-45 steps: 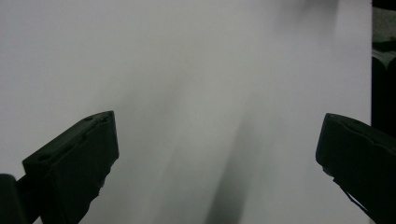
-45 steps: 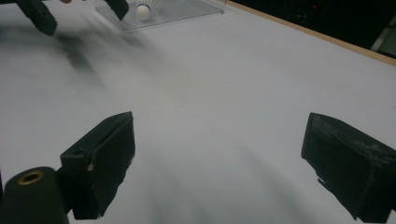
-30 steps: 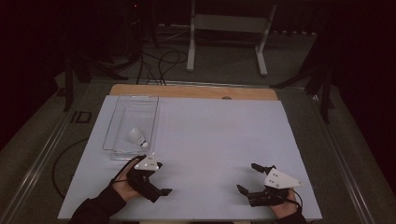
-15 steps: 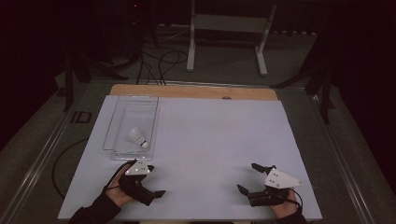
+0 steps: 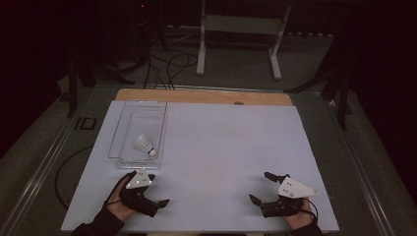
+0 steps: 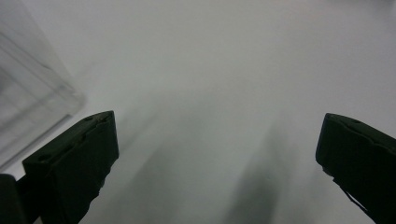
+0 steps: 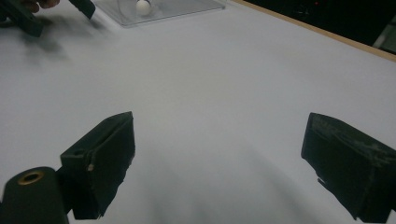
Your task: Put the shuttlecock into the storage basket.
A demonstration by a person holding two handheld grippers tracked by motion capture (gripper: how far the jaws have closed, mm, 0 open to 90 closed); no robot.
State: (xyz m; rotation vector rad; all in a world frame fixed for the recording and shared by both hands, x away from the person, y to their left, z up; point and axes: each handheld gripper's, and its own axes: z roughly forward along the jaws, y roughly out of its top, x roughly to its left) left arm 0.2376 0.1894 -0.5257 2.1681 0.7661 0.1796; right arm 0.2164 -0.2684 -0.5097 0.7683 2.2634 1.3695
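We note a clear, rectangular plastic tray (image 5: 118, 132) at the left of the smooth white tabletop (image 5: 221, 142), with a feathered white shuttlecock (image 5: 145, 145) inside. Just below it, the left gripper (image 5: 152, 189) has jaws spread, empty. At right, the right gripper (image 5: 260, 187) likewise gapes, holding nothing.

White table sheet (image 5: 221, 147) with tan wooden edge (image 5: 196, 96) at the far side — clear, colourless tray (image 5: 120, 132), white shuttlecock (image 5: 145, 145). Both grippers black, left gripper (image 5: 150, 189) and right gripper (image 5: 260, 189) — each topped by a pale grey plate.
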